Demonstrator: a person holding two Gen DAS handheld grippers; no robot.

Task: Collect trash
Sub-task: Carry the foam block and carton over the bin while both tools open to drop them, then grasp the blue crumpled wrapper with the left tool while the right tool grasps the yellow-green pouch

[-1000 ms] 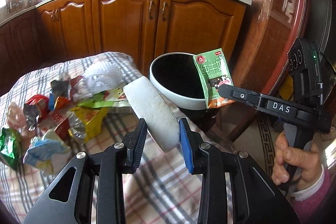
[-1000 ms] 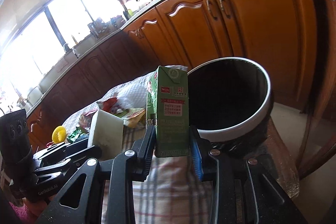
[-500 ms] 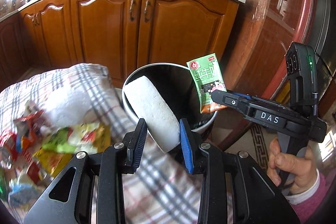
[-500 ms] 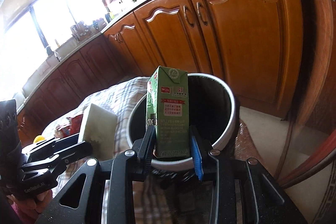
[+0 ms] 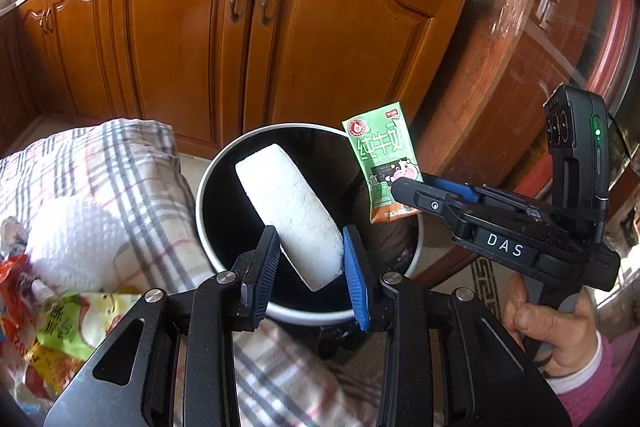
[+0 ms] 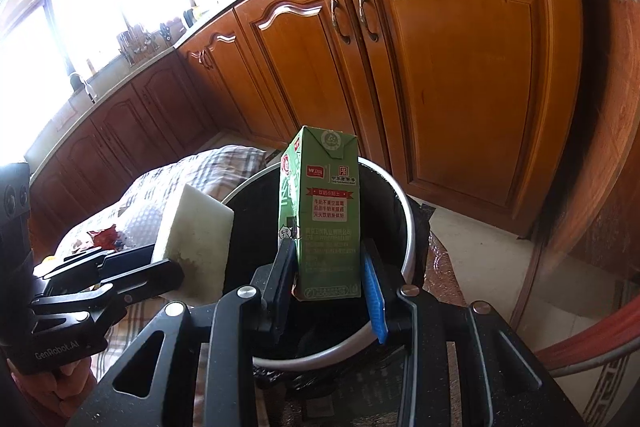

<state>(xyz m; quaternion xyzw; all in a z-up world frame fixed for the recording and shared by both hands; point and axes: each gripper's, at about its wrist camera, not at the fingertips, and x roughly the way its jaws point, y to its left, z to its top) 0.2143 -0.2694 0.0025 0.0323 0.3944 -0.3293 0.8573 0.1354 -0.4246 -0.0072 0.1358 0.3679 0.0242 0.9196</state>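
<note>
My left gripper (image 5: pixel 308 267) is shut on a white foam block (image 5: pixel 290 215) and holds it over the open mouth of the black trash bin with a white rim (image 5: pixel 208 239). My right gripper (image 6: pixel 330 275) is shut on a green milk carton (image 6: pixel 326 215), upright, above the bin (image 6: pixel 408 227). The carton (image 5: pixel 382 163) and right gripper (image 5: pixel 416 187) show in the left wrist view over the bin's right rim. The foam block (image 6: pixel 196 235) and left gripper (image 6: pixel 168 267) show in the right wrist view at the bin's left rim.
A table with a checked cloth (image 5: pixel 100 163) lies left of the bin, with wrappers (image 5: pixel 52 323) and a white netted wad (image 5: pixel 68 243) on it. Wooden cabinets (image 5: pixel 240 39) stand behind. A round wooden table edge (image 5: pixel 500 87) is on the right.
Both grippers have moved right from the table to above the bin, each holding its item. The wrapper pile has slid to the left edge of view.
</note>
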